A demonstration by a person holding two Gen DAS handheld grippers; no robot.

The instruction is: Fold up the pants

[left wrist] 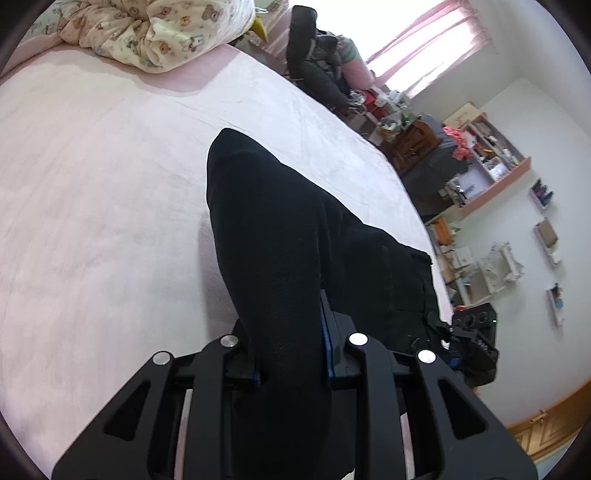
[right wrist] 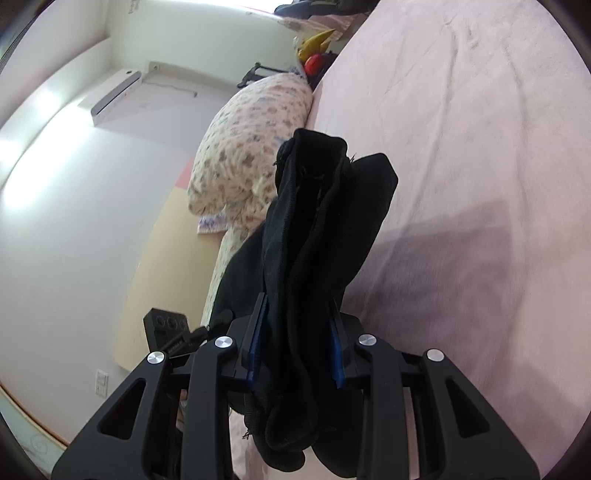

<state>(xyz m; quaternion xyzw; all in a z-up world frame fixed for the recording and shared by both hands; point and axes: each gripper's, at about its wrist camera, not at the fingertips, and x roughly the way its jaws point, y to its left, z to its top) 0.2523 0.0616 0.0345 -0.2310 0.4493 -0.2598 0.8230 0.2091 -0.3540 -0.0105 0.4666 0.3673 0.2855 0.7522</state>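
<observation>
Pink bedding covers the bed (left wrist: 110, 192), which fills the ground ahead of both hand-held grippers. Left hand-held gripper (left wrist: 291, 354): clenched on black pants (left wrist: 280, 229), fabric pinched between its blue-lined fingers (left wrist: 325, 343); the cloth runs forward from the jaws and ends in a rounded fold lifted above the bed. Right hand-held gripper (right wrist: 297, 343): likewise clamped on the black pants (right wrist: 314, 229), a bunched thick wad passing between its blue pads (right wrist: 258, 339), rising ahead of the fingers and also hanging below them toward the camera. A shadow lies on the bedding to the right of that gripper. Patterned duvet (left wrist: 147, 33) sits bundled far ahead and to the left of the left gripper. Shelves with clutter (left wrist: 484, 162) stand to its right, by a window with pink curtains (left wrist: 417, 44). Wall air conditioner (right wrist: 116, 96) is mounted upper left of the right gripper.
</observation>
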